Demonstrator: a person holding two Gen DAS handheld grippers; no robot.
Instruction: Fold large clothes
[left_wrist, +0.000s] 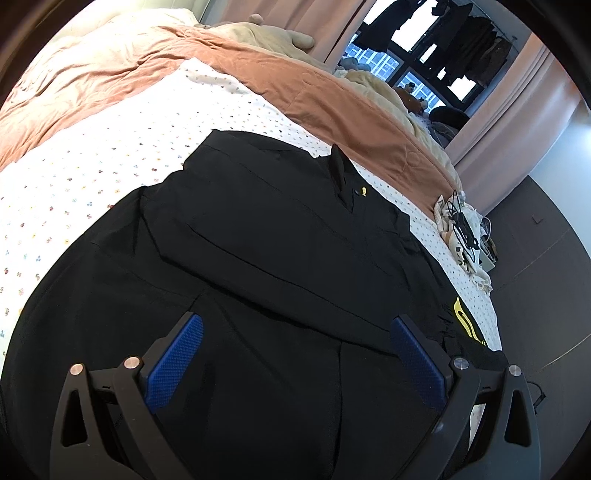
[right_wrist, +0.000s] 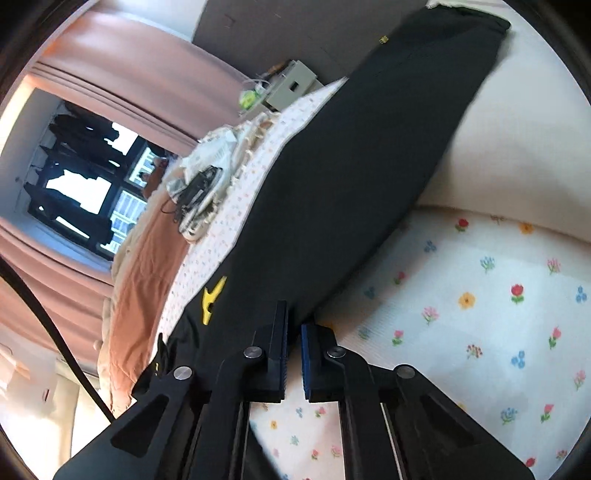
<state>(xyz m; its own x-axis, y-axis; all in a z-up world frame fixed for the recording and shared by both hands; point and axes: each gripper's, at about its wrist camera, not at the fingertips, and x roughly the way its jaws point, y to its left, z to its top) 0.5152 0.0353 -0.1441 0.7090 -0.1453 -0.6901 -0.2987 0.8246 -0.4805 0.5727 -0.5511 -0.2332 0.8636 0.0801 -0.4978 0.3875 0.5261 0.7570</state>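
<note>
Your black garment (left_wrist: 258, 236) lies spread on the floral bedsheet (left_wrist: 110, 147); it looks soft, light and limp, best gripped at an edge. Your left tongs (left_wrist: 295, 354) hover apart above it. Your right tongs (right_wrist: 294, 332) are clamped on its edge. Pink curtains (right_wrist: 110, 74) frame a window.

Left gripper (left_wrist: 295, 354) jaws spread wide; right gripper (right_wrist: 294, 332) jaws closed.

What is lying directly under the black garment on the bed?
The black garment lies on a white flower-print sheet, which shows around its edges. An orange blanket lies beyond, not underneath. Whatever is beneath the garment's middle is covered.
</note>
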